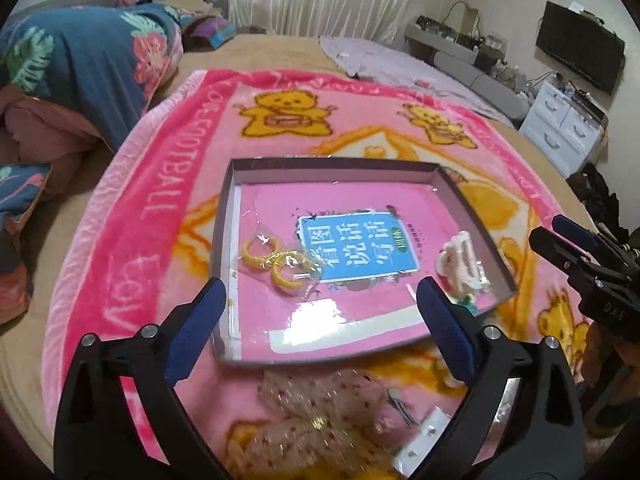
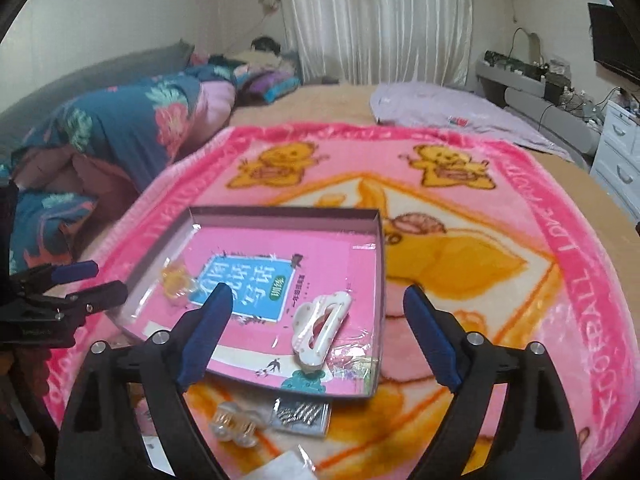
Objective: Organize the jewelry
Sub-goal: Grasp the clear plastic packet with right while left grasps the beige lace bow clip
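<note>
A shallow grey box (image 1: 228,216) with a pink printed lining lies on the pink bear blanket; it also shows in the right wrist view (image 2: 382,280). Inside are yellow rings in a clear bag (image 1: 280,262) (image 2: 178,282) and a white hair claw (image 1: 460,258) (image 2: 320,320). My left gripper (image 1: 320,328) is open and empty over the box's near edge. My right gripper (image 2: 316,336) is open and empty above the hair claw. A pink dotted bow (image 1: 320,412) lies in front of the box. A clear small claw clip (image 2: 236,424) and a packet of hairpins (image 2: 300,416) lie there too.
The pink blanket (image 2: 500,280) covers a bed. A folded floral quilt (image 1: 80,64) lies at the left. A lilac cloth (image 2: 460,120) lies at the far right. White drawers (image 1: 560,128) and a TV (image 1: 580,52) stand beyond the bed.
</note>
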Tool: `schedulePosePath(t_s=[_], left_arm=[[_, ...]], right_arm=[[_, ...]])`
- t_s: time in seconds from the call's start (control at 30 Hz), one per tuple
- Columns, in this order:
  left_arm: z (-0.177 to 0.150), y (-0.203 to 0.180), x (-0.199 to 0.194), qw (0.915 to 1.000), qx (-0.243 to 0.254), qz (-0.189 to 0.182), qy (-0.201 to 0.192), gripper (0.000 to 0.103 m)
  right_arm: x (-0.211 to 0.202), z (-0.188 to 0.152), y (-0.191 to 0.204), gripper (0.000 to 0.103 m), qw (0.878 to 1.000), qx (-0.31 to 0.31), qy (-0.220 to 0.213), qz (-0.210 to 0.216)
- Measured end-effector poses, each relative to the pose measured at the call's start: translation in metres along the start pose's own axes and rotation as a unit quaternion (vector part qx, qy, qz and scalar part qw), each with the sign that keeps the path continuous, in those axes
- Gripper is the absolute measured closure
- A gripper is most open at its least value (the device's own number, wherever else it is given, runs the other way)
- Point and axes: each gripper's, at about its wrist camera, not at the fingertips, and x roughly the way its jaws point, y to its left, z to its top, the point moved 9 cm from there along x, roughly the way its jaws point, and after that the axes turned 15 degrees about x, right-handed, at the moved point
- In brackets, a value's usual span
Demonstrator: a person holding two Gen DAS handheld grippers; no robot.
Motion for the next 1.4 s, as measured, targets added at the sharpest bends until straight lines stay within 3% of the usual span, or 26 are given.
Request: schedulePosePath(t_s=[0.23,0.67,1.13,1.4], left_arm=[[-0.006,-0.012,-0.037,0.9998,0.007,0.005,-0.020,0.010],[-0.021,-0.017,-0.084,0.9987,0.014,0.021,-0.045,0.010],[-0.042,-0.029,-0.108,0.9981,0.022,0.024,-0.051,0.010],[-0.064,-0.021,-0.105,0.9990,0.010,0.026,-0.035,0.010]], right_arm=[[-0.045,-0.003,0.006,0.007,0.999,-0.002,-0.035,0.005],[-0.093,-0.020,0.027,0.006,0.998,-0.024,-0.056,0.016],[-0.115,-0.044,0.032,0.006,0.998,-0.040,-0.049,0.009],[-0.111,-0.064,0.022,0.006,0.999,-0.029,-0.021,0.003]])
